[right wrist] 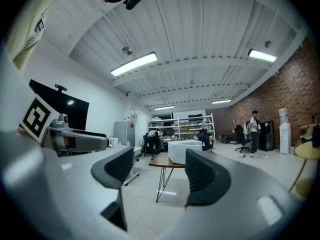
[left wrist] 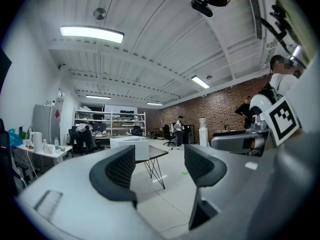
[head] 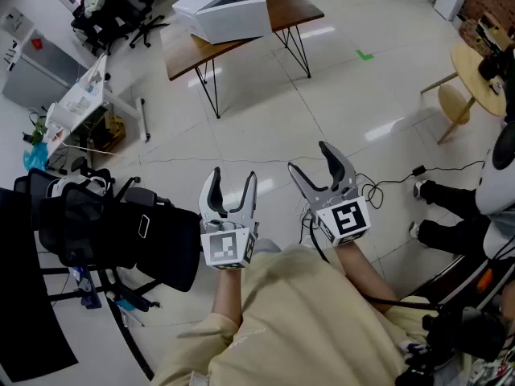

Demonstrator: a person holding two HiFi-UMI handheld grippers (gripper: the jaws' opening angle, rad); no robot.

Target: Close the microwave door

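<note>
The left tongs [head: 233, 175] and right tongs [head: 307, 156] both gape, holding nothing, above the floor. The microwave [head: 225, 14] sits well apart on the desk [head: 298, 6]; its door cannot be made out.

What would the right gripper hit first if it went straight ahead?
Probably the microwave on the table: it shows far off between the open jaws of the right gripper, with only floor before it. Depth is hard to judge.
</note>
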